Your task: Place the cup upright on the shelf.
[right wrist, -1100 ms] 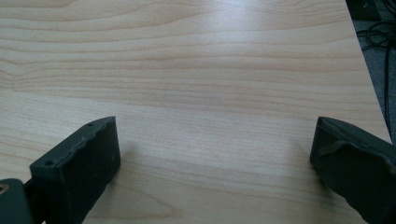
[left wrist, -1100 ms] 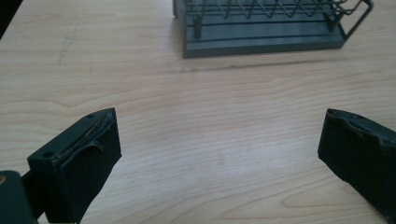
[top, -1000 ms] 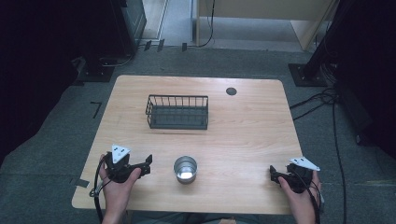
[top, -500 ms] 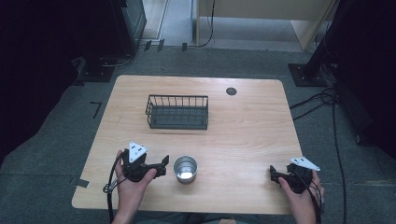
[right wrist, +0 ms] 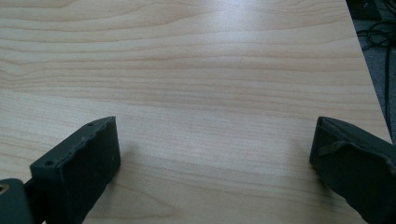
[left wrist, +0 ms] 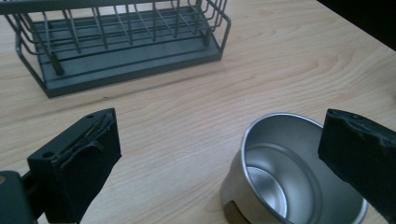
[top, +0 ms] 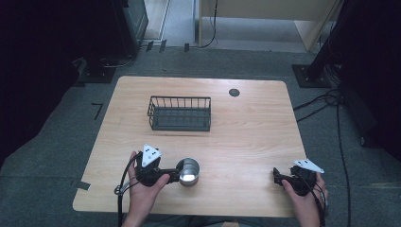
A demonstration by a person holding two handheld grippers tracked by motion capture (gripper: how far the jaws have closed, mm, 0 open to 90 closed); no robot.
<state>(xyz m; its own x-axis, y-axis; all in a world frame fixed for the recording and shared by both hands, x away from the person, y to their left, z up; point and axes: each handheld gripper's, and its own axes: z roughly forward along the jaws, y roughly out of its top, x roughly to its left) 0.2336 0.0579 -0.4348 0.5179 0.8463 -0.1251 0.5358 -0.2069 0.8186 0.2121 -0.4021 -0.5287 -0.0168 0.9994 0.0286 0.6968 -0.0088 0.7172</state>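
The left tongs [top: 176, 176] have travelled rightward along the near edge of the surface [top: 255, 137] over the last second, and they now sit right up against the steel cup [top: 189, 171], where a second ago there was a clear stretch of bare wood between the two. Half a second ago that gap had already shrunk to a sliver. In the left gripper view the left tongs [left wrist: 219, 154] are spread wide, with the steel cup [left wrist: 292, 172] standing upright between the jaws but off toward the right-hand one; its rim passes just beside or behind that jaw, and whether they touch cannot be told. The left-hand jaw stands well apart from the cup wall.

So the approach looks nearly finished (the cup itself has not shifted across the three high pictures), and the step in hand appears to be lining up for a grasp. Closing now would likely press the right-hand jaw against the rim first and nudge the cup sideways, so a little centring seems called for.

Beyond the left tongs, farther from the person, lies the wire basket [top: 180, 113], empty and a likely destination for the cup.

The right tongs [top: 275, 176] have stayed put at the near right corner, spread open over bare wood, well apart from the cup.
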